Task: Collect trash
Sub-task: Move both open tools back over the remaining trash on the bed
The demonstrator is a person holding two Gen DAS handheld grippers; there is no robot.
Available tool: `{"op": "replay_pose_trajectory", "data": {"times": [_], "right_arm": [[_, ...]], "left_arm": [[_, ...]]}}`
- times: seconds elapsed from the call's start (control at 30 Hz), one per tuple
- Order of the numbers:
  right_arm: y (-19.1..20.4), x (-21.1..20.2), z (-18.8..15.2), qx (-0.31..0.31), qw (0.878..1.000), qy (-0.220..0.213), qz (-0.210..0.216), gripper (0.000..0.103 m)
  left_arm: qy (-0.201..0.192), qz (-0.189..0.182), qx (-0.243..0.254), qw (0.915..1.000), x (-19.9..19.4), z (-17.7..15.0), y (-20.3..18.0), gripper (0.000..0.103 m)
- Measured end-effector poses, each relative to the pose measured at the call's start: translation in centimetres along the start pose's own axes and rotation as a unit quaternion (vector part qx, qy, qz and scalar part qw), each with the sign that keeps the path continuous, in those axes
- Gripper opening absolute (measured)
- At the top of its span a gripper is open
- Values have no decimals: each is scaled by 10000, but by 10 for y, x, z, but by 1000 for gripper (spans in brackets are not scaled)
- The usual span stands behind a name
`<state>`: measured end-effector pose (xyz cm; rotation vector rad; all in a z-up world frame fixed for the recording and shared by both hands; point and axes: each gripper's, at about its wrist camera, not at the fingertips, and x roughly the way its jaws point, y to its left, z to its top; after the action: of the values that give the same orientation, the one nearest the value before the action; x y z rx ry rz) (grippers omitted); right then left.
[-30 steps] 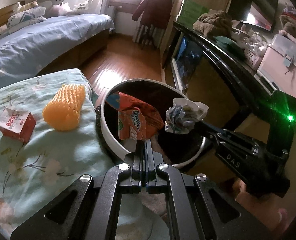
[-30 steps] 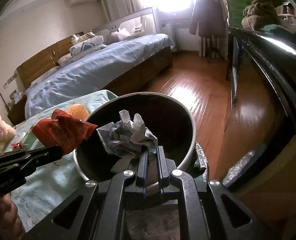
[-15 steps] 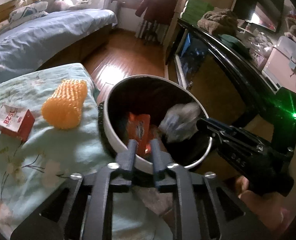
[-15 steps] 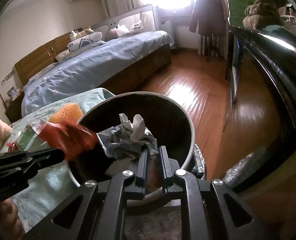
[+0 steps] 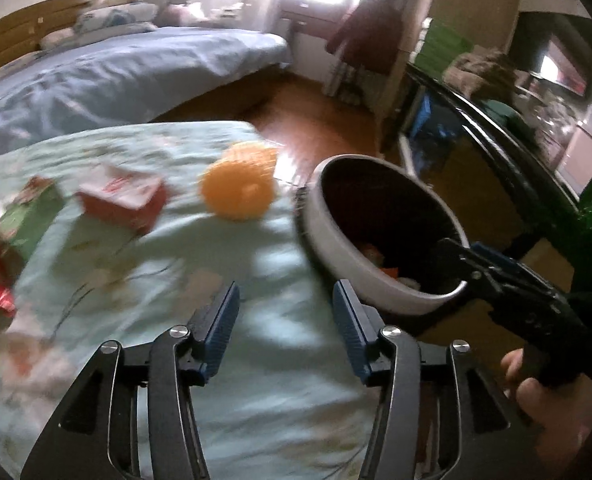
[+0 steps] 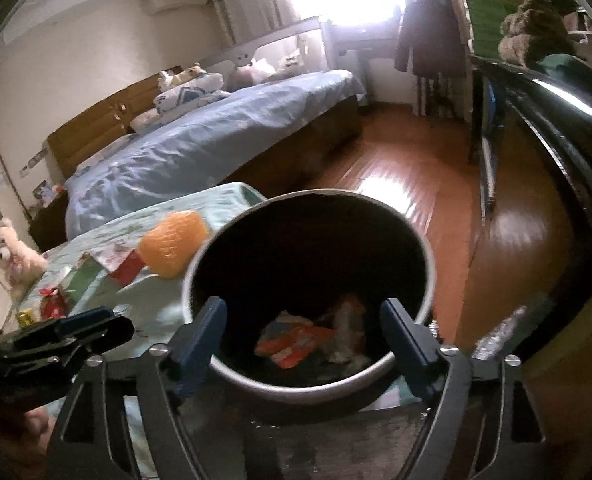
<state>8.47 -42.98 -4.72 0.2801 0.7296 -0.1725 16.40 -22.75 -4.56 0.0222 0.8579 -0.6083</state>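
both our left gripper (image 5: pixel 284 320) and right gripper (image 6: pixel 303 332) now gape empty; the wrapper (image 6: pixel 292 344) and crumpled paper (image 6: pixel 345 340) lie in the bin (image 6: pixel 429 276), leaving trash on the bedspread (image 5: pixel 216 256).

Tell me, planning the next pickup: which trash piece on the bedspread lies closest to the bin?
The orange foam net, right beside the bin; the red-white carton lies farther left.

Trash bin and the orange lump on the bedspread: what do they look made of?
Trash bin: probably plastic or coated metal; pale smooth outer wall, glossy rim catching light, dark inside.
Orange lump: looks like soft foam netting, going by its bumpy, mesh-like, matte surface; blur leaves this uncertain.
Bedspread: woven fabric, matte, with folds and a floral print.
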Motion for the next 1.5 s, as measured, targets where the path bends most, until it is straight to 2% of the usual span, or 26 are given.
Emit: {"op": "replay_pose_trajectory", "data": {"times": [0.3, 0.43, 0.77, 1.13, 1.5], "right_arm": [[48, 8, -13, -181, 9983, 238, 503, 90], [72, 15, -19, -308, 9961, 383, 737, 90], [126, 28, -30, -585, 9895, 663, 1142, 90], [188, 42, -42, -980, 9782, 890, 1599, 90], [239, 57, -50, -1284, 9664, 1050, 1963, 90]], "left_arm": [[-179, 674, -368, 9969, -33, -26, 62, 52], [-305, 1018, -443, 9933, -47, -36, 84, 57], [-369, 1591, -877, 9827, -76, -63, 146, 57], [-405, 1992, -1344, 9699, -100, -81, 196, 58], [-385, 2159, -1683, 9610, -108, -88, 231, 58]]}}
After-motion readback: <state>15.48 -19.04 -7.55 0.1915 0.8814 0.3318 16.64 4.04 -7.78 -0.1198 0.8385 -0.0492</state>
